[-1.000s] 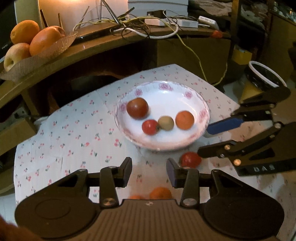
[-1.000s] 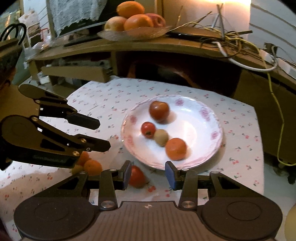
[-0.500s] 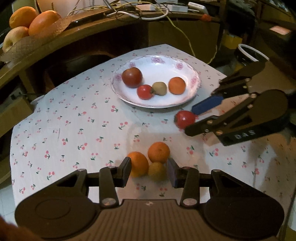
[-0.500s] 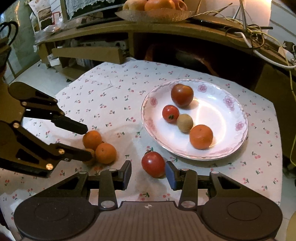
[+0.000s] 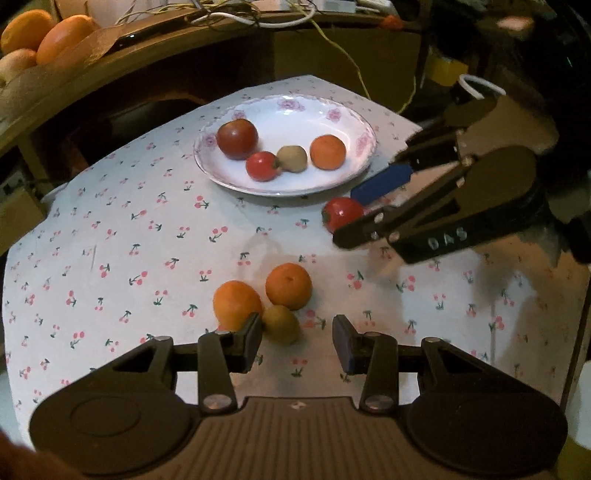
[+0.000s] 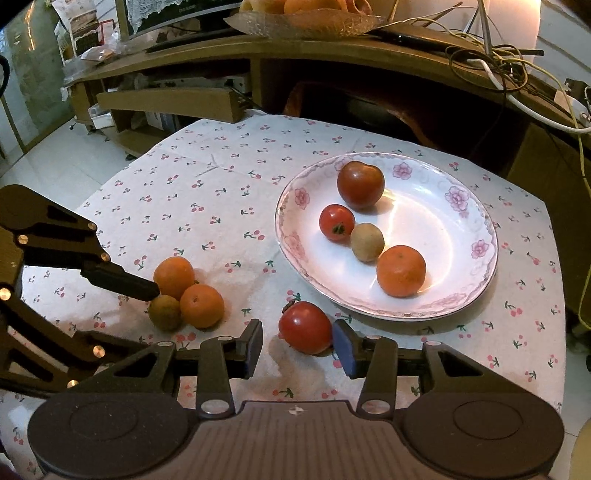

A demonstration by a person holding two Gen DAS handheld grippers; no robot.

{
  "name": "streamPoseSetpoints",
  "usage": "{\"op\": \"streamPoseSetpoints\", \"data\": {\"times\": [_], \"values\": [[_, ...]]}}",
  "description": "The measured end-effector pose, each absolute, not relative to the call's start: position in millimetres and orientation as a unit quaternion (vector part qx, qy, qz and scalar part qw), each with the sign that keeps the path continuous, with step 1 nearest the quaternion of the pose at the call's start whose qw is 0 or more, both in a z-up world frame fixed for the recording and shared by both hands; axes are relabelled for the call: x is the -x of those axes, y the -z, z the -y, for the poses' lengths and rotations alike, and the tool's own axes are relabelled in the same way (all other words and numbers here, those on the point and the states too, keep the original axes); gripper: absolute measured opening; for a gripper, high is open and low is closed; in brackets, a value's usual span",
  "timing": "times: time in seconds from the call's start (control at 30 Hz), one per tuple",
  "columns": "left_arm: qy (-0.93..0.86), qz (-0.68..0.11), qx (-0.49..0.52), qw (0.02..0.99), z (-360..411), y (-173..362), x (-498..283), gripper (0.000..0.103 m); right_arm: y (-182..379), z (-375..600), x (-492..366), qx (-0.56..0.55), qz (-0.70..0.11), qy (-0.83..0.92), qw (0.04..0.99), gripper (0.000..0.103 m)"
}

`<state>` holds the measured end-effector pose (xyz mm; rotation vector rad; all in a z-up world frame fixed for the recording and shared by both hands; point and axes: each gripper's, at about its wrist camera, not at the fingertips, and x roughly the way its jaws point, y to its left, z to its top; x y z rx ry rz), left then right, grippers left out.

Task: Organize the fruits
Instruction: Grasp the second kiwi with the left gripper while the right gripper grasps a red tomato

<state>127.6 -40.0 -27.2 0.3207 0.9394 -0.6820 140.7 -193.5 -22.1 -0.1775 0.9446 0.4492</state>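
Observation:
A white flowered plate (image 5: pixel 354 122) (image 6: pixel 476 280) holds a dark tomato (image 6: pixel 360 184), a small red tomato (image 6: pixel 336 222), a kiwi (image 6: pixel 367 242) and an orange (image 6: pixel 400 270). On the cloth lie two oranges (image 5: pixel 288 285) (image 5: pixel 236 304) and a kiwi (image 5: pixel 281 324), just ahead of my open left gripper (image 5: pixel 297 343). A loose red tomato (image 6: pixel 305 326) (image 5: pixel 341 218) lies between the open fingers of my right gripper (image 6: pixel 297 343), touching the right finger.
The round table wears a cherry-print cloth (image 6: pixel 207 192). A wooden shelf behind carries a fruit bowl (image 6: pixel 306 18) and tangled cables (image 6: pixel 498 62). The table edges drop off to the floor on the left and right.
Both grippers have pulled back from the plate and lowered. The loose oranges and kiwi have come into view before my left gripper; the red tomato now lies between my right fingers.

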Motion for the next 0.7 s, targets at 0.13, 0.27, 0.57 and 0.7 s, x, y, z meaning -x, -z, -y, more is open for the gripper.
{"op": "streamPoseSetpoints", "data": {"times": [0.13,0.27,0.57,0.7], "values": [[0.316,-0.434,-0.163,0.827,45,30,-127,0.046,24,192,-142,0.088,-0.453,-0.211,0.862,0.047],[0.315,-0.443,-0.159,0.824,47,34,-125,0.046,26,192,-144,0.088,-0.456,-0.210,0.861,0.047],[0.313,-0.442,-0.147,0.828,49,37,-130,0.046,32,195,-151,0.071,-0.464,-0.197,0.861,0.044],[0.310,-0.443,-0.149,0.828,49,39,-129,0.046,32,193,-150,0.071,-0.462,-0.198,0.862,0.044]]}}
